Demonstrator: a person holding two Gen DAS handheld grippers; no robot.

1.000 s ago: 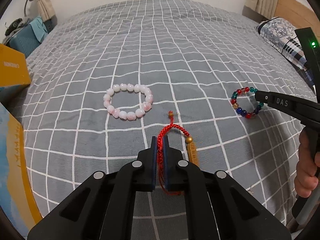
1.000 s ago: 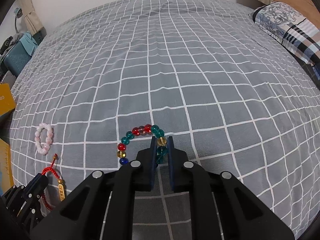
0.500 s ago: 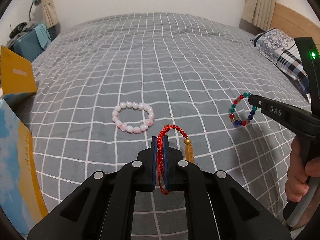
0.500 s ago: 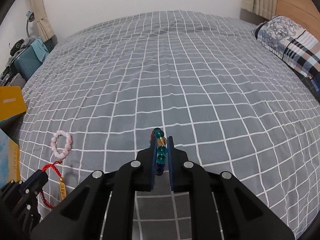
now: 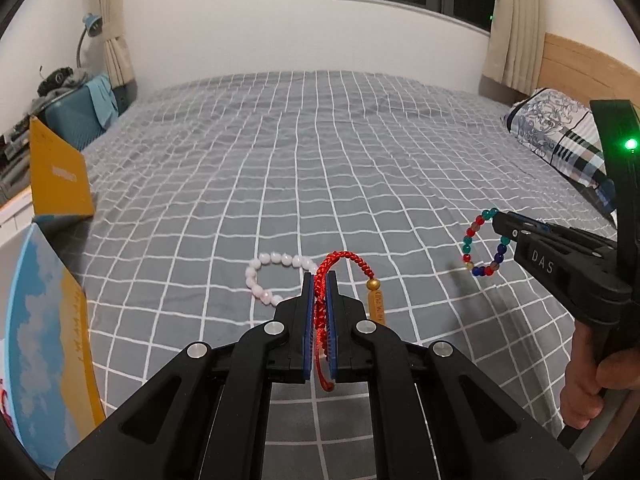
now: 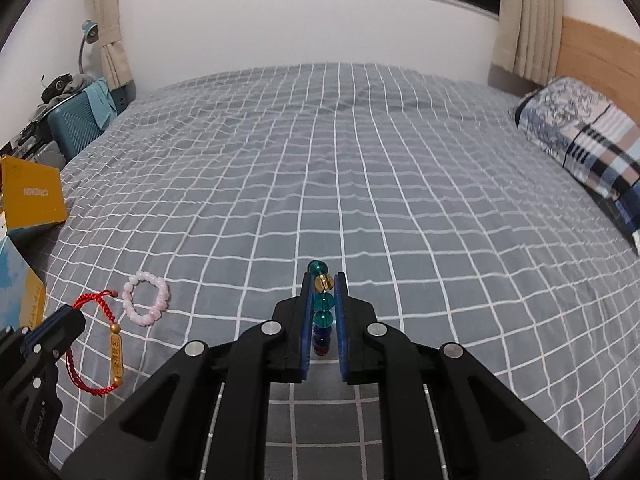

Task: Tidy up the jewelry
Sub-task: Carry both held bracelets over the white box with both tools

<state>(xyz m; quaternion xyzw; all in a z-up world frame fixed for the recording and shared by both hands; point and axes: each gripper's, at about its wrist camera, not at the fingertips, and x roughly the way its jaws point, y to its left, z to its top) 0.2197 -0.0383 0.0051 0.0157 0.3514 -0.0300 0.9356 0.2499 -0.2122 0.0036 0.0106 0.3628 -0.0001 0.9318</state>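
Note:
My left gripper [image 5: 319,284] is shut on a red braided cord bracelet [image 5: 340,258] with a gold charm [image 5: 376,306], lifted off the grey checked bedspread [image 5: 320,160]. From the right wrist view the same red bracelet [image 6: 94,344] hangs from the left gripper [image 6: 74,316] at the lower left. My right gripper [image 6: 323,280] is shut on a multicoloured bead bracelet [image 6: 322,312], held edge-on above the bed; the left wrist view shows that bead bracelet [image 5: 482,242] as a ring dangling from the right gripper [image 5: 498,222]. A pink bead bracelet [image 5: 276,276] [image 6: 146,298] lies flat on the bedspread.
A yellow box [image 5: 58,176] and a blue-and-yellow box [image 5: 44,344] sit at the left edge of the bed. A patterned pillow [image 6: 580,140] lies by the wooden headboard [image 6: 600,56] on the right. A teal suitcase [image 6: 78,120] stands beyond the bed's far left corner.
Both grippers have risen and tilted up, each lifting its bracelet off the bedspread. The wall and window have come into view. The pink bracelet has stayed where it lay.

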